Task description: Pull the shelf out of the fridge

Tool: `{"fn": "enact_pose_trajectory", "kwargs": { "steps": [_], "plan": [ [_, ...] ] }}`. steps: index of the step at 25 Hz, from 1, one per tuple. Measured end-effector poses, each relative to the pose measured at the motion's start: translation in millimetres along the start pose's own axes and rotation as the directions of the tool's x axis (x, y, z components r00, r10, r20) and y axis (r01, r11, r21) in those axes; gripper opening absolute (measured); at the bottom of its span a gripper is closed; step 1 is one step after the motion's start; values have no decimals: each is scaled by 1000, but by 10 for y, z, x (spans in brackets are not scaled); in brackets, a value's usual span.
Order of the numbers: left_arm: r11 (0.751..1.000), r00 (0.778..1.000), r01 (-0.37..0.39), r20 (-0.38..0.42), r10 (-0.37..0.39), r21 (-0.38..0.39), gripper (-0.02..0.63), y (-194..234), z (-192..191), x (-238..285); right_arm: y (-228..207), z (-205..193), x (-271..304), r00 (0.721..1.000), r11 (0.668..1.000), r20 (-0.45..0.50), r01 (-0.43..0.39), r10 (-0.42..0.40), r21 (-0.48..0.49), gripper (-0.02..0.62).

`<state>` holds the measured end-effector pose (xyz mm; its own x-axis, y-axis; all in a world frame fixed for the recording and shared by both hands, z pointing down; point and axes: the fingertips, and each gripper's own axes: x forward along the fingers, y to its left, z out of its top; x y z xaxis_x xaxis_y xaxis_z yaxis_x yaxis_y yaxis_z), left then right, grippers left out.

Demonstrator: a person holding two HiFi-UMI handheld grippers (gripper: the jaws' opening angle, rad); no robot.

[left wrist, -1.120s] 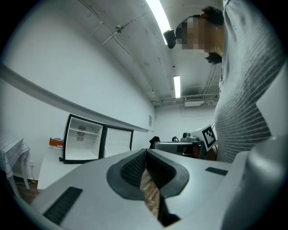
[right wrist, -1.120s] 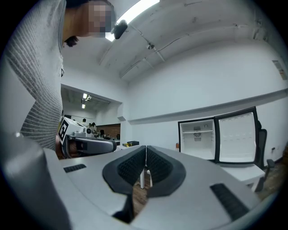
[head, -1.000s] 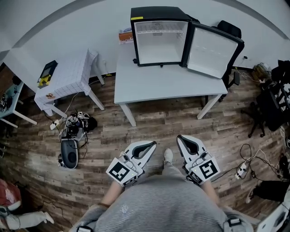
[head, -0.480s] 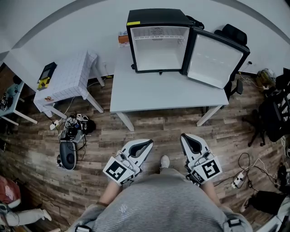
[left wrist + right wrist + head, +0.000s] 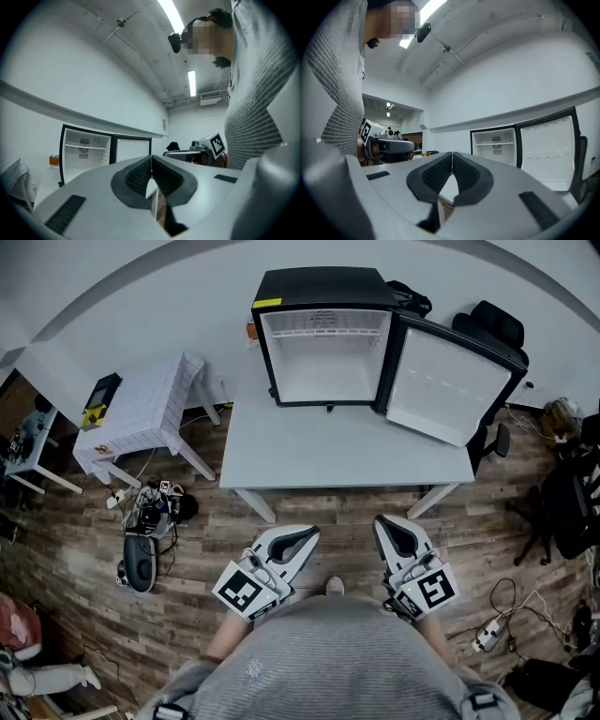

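Head view: fridge [image 5: 323, 334] at the back of the counter [image 5: 337, 451], door [image 5: 450, 381] swung wide to the right, probably to leave the shelf [image 5: 323, 335] reachable. Still seated high inside, not yet pulled. Held low and level, well short of the counter's near edge: left gripper [image 5: 309, 536] and right gripper [image 5: 384, 525], each pinched fully together, empty, touching nothing.

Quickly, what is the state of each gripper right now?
Left gripper: closed, holding nothing.
Right gripper: closed, holding nothing.
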<state>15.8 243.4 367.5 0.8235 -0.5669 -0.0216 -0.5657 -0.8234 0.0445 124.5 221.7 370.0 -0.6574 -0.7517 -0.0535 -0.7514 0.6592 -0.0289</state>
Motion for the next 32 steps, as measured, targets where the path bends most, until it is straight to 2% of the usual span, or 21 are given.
{"fn": "enact_pose_trajectory", "kwargs": {
  "steps": [12, 17, 25, 32],
  "plan": [
    [999, 999, -33, 6, 33, -6, 12, 333, -41, 461, -488, -36, 293, 1000, 1000, -2, -30, 30, 7, 14],
    [1000, 1000, -17, 9, 18, -12, 12, 542, -81, 613, -657, -96, 462, 1000, 1000, -14, -15, 15, 4, 14],
    [1000, 999, 26, 30, -26, 4, 11, 1044, -36, 970, -1027, -107, 890, 1000, 1000, -8, 24, -24, -12, 14],
    [999, 999, 32, 28, -31, -3, 12, 1716, -46, 1202, -1306, -131, 1487, 999, 999, -19, 34, -35, -30, 14]
  ]
}}
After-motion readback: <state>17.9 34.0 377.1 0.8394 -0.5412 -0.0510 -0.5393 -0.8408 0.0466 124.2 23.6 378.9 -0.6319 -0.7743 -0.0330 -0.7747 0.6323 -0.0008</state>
